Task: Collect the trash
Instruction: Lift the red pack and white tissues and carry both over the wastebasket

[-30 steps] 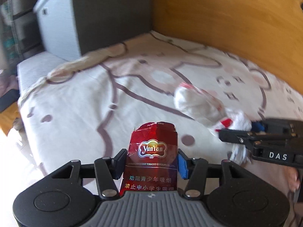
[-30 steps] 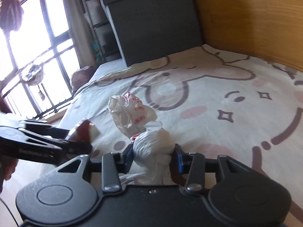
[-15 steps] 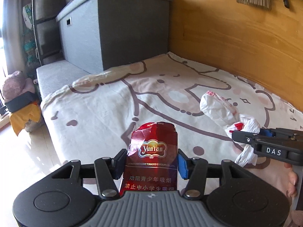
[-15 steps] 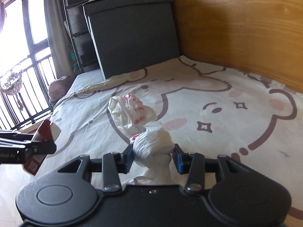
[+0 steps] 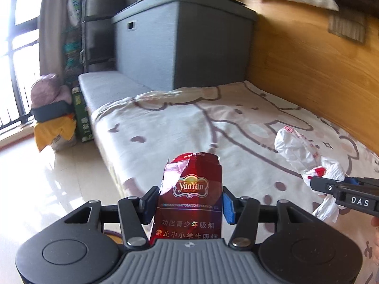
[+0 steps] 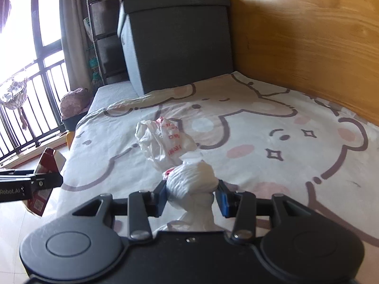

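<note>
My left gripper [image 5: 188, 203] is shut on a torn red cigarette pack [image 5: 191, 196], upright between the pads, held over the near edge of the bed. My right gripper [image 6: 191, 196] is shut on the knotted neck of a white plastic bag [image 6: 189, 182] with red print; the bag's crumpled body [image 6: 163, 142] hangs forward over the sheet. In the left wrist view the right gripper [image 5: 329, 187] enters from the right with the bag [image 5: 296, 149]. The right wrist view has the left gripper [image 6: 49, 179] at the left edge, holding the pack [image 6: 45, 165].
A cream bedsheet with bear drawings [image 5: 236, 123] covers the bed. A grey storage box [image 5: 180, 40] stands at its far end, a wooden wall panel [image 6: 308, 47] runs along the right. Glossy floor [image 5: 47, 177], a bundle of bags [image 5: 52, 118] and a barred window [image 6: 23, 82] lie to the left.
Both grippers have drawn back and lifted from the bed, each still gripping its item. More floor, the grey box and the window side have come into view.
</note>
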`<state>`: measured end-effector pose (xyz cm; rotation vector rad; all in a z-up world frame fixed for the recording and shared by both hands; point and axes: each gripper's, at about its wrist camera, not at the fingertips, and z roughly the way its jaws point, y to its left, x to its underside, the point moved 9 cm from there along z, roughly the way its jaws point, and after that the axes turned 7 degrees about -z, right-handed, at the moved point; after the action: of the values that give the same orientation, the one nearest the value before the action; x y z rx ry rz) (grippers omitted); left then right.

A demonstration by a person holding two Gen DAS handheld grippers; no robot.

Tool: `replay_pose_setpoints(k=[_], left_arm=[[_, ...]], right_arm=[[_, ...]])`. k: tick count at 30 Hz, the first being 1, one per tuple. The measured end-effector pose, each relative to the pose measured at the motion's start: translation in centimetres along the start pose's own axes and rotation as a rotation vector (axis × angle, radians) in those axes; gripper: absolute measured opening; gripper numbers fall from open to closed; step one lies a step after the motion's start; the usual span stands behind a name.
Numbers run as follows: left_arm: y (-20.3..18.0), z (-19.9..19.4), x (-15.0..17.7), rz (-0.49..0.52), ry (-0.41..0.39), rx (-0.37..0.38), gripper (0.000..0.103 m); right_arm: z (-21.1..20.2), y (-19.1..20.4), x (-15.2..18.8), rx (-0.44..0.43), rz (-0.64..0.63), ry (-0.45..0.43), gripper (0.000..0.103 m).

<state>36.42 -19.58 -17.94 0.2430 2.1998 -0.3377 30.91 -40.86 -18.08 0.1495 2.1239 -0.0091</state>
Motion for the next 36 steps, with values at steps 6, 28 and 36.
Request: replay_pose_setpoints(k=[6,28,36], left_arm=[[4.5,-1.2,0.6,-0.063,0.000,-0.037,0.055],[24.6,-3.7,6.8,-0.375,0.032,-0.239,0.055],[29.0,-0.7,11.3,-0.503,0.107,-0.279,0.055]], right_arm=[[0.4,4.5,-1.2,-0.037,-0.039,0.003,0.044],[4.7,27.3,0.6,-0.253,-0.255,0.090,0.044],[10.0,32.0,7.3,-0.281,-0.309,0.230,0.044]])
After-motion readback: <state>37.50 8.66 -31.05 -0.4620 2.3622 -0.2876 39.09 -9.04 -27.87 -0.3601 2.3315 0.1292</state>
